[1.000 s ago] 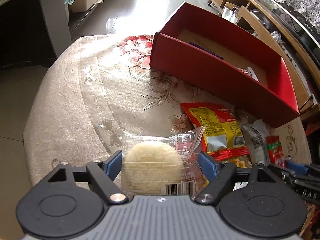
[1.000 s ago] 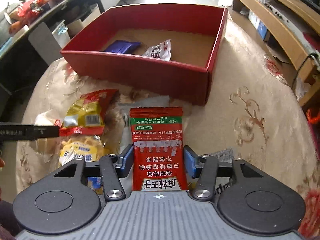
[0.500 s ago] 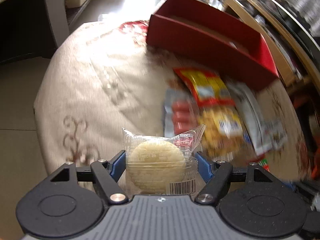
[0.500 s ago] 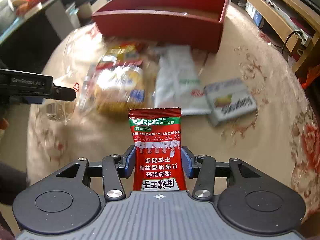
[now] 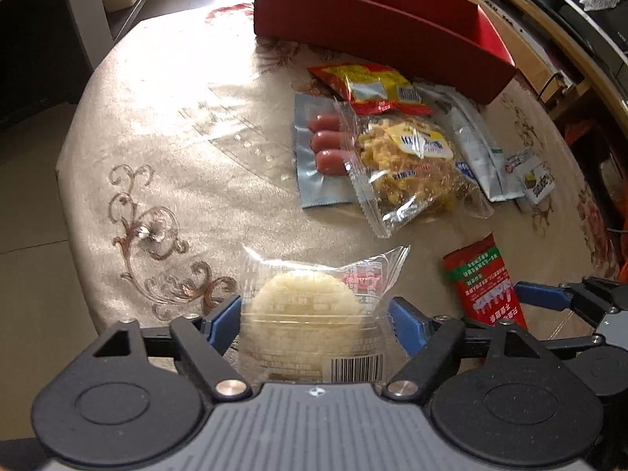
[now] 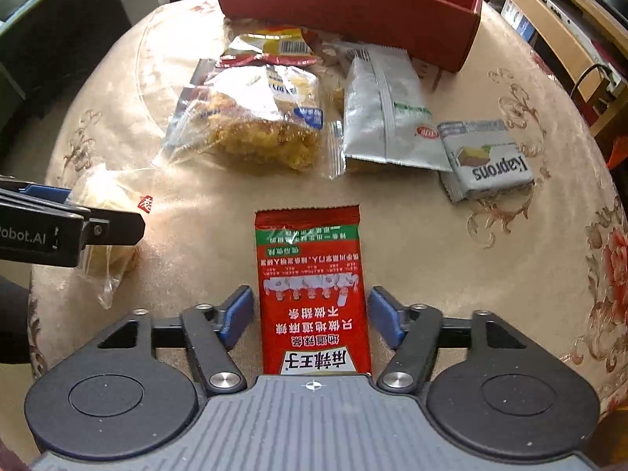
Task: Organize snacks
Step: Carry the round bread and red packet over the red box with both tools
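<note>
Writing is readable on few packs. "Kaprons" is printed on the grey packet [image 6: 484,159], lying near the red box [image 6: 345,8]. The red sachet [image 6: 312,294], covered with Chinese characters, is clamped by the right gripper [image 6: 310,316]. The wrapped round cake [image 5: 310,314], barcode visible, is squeezed by the left gripper [image 5: 314,324].

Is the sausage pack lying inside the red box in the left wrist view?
No, the sausage pack lies on the tablecloth in front of the red box, partly under the clear crisp bag.
</note>
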`<state>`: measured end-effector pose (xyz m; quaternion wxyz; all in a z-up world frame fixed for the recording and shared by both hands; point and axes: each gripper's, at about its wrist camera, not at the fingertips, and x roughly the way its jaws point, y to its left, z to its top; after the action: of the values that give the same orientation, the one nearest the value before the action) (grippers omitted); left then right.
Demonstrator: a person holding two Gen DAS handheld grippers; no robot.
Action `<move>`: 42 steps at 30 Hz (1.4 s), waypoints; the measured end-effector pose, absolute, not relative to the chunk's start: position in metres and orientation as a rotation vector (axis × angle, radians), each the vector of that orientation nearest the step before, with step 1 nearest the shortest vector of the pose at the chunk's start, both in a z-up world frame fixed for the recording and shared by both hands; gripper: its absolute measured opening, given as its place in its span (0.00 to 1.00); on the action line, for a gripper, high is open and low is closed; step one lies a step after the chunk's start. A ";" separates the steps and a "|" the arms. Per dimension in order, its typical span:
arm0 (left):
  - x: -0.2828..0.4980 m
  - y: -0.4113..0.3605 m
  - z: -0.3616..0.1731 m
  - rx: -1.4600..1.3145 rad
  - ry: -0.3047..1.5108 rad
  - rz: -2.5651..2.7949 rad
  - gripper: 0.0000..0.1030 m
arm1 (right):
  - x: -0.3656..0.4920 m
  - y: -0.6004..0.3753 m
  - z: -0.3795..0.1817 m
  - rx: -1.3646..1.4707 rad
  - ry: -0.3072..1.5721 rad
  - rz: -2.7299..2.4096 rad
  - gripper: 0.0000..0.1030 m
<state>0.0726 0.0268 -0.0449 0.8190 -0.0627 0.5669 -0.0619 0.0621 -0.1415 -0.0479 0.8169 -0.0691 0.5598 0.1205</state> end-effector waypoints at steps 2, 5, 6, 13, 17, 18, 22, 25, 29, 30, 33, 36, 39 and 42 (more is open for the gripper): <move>0.072 0.024 -0.048 -0.113 1.215 -0.124 0.77 | 0.060 -0.140 -0.049 -0.148 1.184 0.261 0.76; 0.070 0.024 -0.049 -0.102 1.216 -0.120 0.77 | 0.056 -0.141 -0.050 -0.144 1.172 0.245 0.70; 0.069 0.024 -0.049 -0.101 1.216 -0.120 0.76 | 0.053 -0.141 -0.050 -0.147 1.165 0.234 0.64; 0.062 0.014 -0.042 -0.073 1.208 -0.152 0.69 | 0.033 -0.146 -0.043 -0.109 1.148 0.213 0.53; 0.058 0.009 -0.037 -0.064 1.192 -0.164 0.68 | 0.026 -0.146 -0.037 -0.090 1.126 0.195 0.52; 0.057 0.008 -0.036 -0.068 1.188 -0.164 0.68 | 0.025 -0.146 -0.035 -0.081 1.120 0.191 0.52; 0.054 0.006 -0.027 -0.078 1.159 -0.165 0.68 | 0.020 -0.150 -0.023 -0.042 1.076 0.169 0.52; 0.051 0.002 -0.019 -0.075 1.126 -0.154 0.68 | 0.016 -0.152 -0.012 -0.014 1.042 0.162 0.52; 0.054 -0.001 -0.003 -0.089 1.086 -0.143 0.67 | 0.012 -0.154 0.003 0.008 1.002 0.152 0.52; 0.056 -0.003 0.002 -0.095 1.076 -0.143 0.67 | 0.012 -0.153 0.007 0.010 0.989 0.150 0.52; 0.067 -0.007 0.014 -0.094 1.038 -0.136 0.67 | 0.019 -0.150 0.021 0.016 0.951 0.148 0.52; 0.082 -0.008 0.021 -0.114 1.012 -0.126 0.67 | 0.035 -0.147 0.032 0.020 0.905 0.147 0.51; 0.103 -0.014 0.024 -0.129 1.006 -0.131 0.67 | 0.052 -0.151 0.033 0.052 0.895 0.138 0.51; 0.119 -0.023 0.029 -0.126 0.989 -0.138 0.67 | 0.068 -0.157 0.034 0.077 0.887 0.121 0.51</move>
<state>0.1187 -0.0227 0.0289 0.8761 -0.0602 0.4737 -0.0663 0.0677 -0.1572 0.0337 0.9007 0.0373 0.4288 0.0583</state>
